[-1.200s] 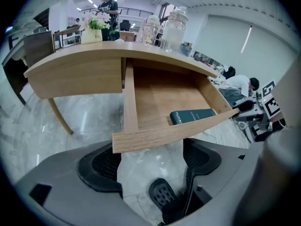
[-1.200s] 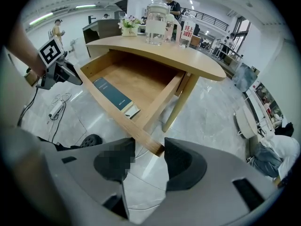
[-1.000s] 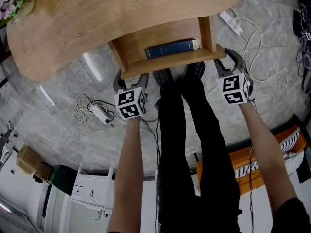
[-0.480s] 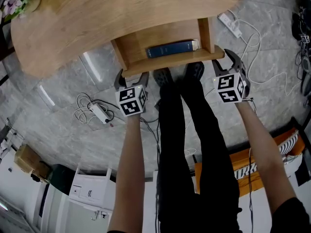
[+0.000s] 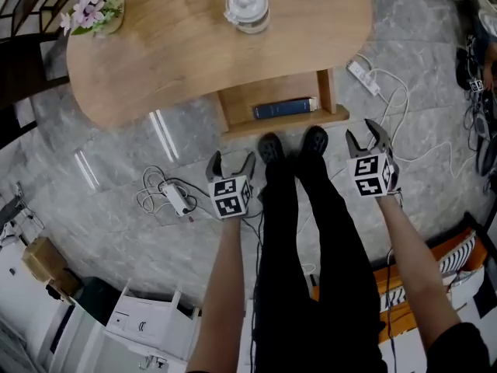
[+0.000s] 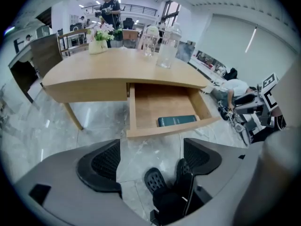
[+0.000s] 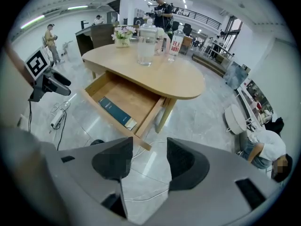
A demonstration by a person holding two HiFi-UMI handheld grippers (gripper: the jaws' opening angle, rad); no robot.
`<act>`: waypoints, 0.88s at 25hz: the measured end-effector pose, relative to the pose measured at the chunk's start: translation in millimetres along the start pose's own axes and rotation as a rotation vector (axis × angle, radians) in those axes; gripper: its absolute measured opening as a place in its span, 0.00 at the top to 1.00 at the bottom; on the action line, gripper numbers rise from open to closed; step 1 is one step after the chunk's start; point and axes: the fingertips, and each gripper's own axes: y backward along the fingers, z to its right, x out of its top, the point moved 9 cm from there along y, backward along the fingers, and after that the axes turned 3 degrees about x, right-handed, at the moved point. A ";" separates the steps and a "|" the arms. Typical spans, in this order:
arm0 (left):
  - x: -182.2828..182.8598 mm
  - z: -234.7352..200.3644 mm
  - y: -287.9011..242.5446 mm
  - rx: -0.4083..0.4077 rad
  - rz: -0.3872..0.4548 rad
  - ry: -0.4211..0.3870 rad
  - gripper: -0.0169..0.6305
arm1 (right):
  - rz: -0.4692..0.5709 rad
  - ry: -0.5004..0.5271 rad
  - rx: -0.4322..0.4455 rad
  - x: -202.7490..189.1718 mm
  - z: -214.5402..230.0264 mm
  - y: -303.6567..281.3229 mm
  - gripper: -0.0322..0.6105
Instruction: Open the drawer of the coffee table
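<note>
One broad, curved wooden tabletop [image 5: 194,45] fills the far part of the scene. Beneath its near edge the drawer [image 5: 242,104] stands pulled well out toward the person, its wooden bottom bare on the left.

It looks like a stiff, boxy wooden tray that should slide straight on its runners and feel light, since it carries very little. No handle can be seen, so the near front board is probably the place to grip, one tool toward each end to keep it from skewing.

Nearer than the drawer and clear of it, the left tool [image 5: 232,162] and the right tool [image 5: 365,134] hang over the grey floor [image 5: 109,169]. Each has its jaws spread wide with nothing between them.

A dark blue book [image 5: 284,108] lies along the drawer's right front.

Only the head view shows both tools at once, either side of the person's shoes [image 5: 270,148]. The left gripper view alone shows the drawer's side walls head-on and tall glass jars [image 6: 168,46] on top. The right gripper view alone shows a table leg [image 7: 164,114].
</note>
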 end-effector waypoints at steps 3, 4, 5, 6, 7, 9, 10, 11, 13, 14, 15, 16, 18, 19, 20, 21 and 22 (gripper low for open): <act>17.9 4.5 42.5 -0.003 0.038 0.026 0.34 | 0.030 -0.031 -0.007 25.6 -2.7 41.5 0.63; 25.8 4.6 57.3 -0.007 0.054 0.027 0.34 | 0.041 -0.042 -0.012 36.2 -4.8 55.8 0.63; 34.5 5.0 71.8 -0.013 0.071 0.025 0.34 | 0.054 -0.051 -0.018 47.2 -6.6 70.0 0.63; 43.4 6.3 86.5 -0.019 0.089 0.022 0.34 | 0.068 -0.058 -0.025 57.7 -8.0 84.4 0.63; 51.8 8.7 101.6 -0.025 0.106 0.018 0.34 | 0.082 -0.065 -0.029 67.1 -9.2 99.1 0.63; 68.1 15.7 131.4 -0.039 0.143 0.014 0.34 | 0.108 -0.079 -0.036 82.7 -11.2 127.7 0.63; 76.6 19.4 145.3 -0.047 0.164 0.012 0.34 | 0.124 -0.085 -0.041 89.7 -11.4 141.1 0.63; 85.5 23.2 159.0 -0.055 0.186 0.012 0.34 | 0.142 -0.091 -0.048 96.2 -11.3 154.1 0.63; 103.3 30.5 187.1 -0.069 0.236 0.009 0.34 | 0.177 -0.116 -0.060 106.9 -12.1 179.6 0.63; 112.1 34.5 201.5 -0.076 0.263 0.002 0.34 | 0.191 -0.130 -0.064 111.7 -13.2 192.4 0.63; 120.7 38.8 216.0 -0.083 0.292 -0.007 0.34 | 0.205 -0.141 -0.065 116.9 -14.5 205.3 0.63; 129.3 43.4 230.3 -0.092 0.322 -0.017 0.34 | 0.222 -0.152 -0.065 122.7 -15.8 218.7 0.63; 144.2 52.4 259.2 -0.114 0.379 -0.036 0.34 | 0.267 -0.169 -0.066 134.6 -20.4 247.6 0.63; 150.5 56.5 273.2 -0.127 0.406 -0.045 0.34 | 0.294 -0.175 -0.067 140.2 -23.4 262.1 0.63; 156.8 60.4 286.3 -0.143 0.432 -0.052 0.34 | 0.321 -0.178 -0.067 146.0 -25.9 275.7 0.63; 163.2 64.2 298.6 -0.159 0.461 -0.060 0.34 | 0.349 -0.179 -0.063 151.7 -27.7 288.3 0.63; 169.3 68.0 310.4 -0.173 0.491 -0.067 0.34 | 0.376 -0.178 -0.055 157.0 -28.9 300.2 0.63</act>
